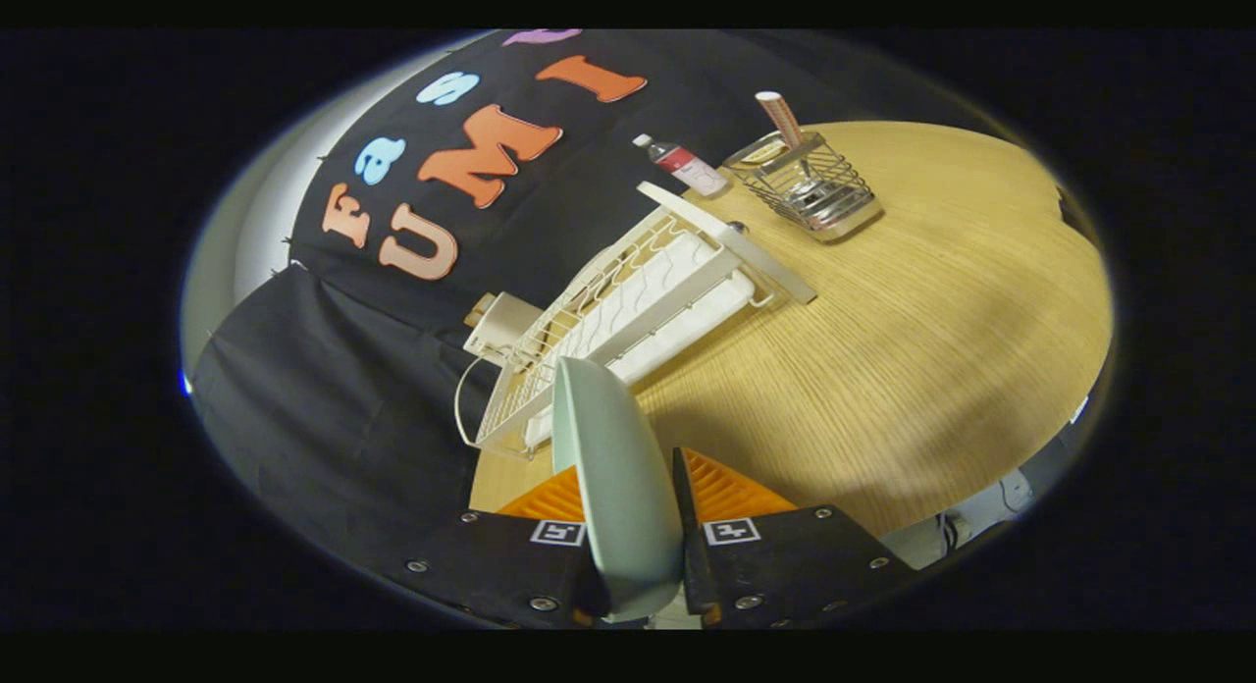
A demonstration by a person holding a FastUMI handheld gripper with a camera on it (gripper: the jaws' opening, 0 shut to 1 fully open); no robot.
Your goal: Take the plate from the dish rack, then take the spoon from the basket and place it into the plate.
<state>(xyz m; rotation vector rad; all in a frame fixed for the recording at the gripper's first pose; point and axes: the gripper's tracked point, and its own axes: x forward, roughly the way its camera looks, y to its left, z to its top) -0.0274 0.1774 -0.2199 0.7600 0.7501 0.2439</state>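
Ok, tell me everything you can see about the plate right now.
The plate is pale green, smooth and glossy, like ceramic or melamine. It is seen edge-on, standing upright between the fingers of the tongs, which press on it from both sides. It is out of the rack, held just in front of the rack's near end, above the table. Nothing lies on it.

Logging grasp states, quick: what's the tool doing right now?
Tool: shut on the plate, held on edge between both fingers, just ahead of the rack.

Gripper (628, 526) is tilted way over, both fingers (731, 492) clamped tight on the plate (613, 467), holding it edge-on between them.
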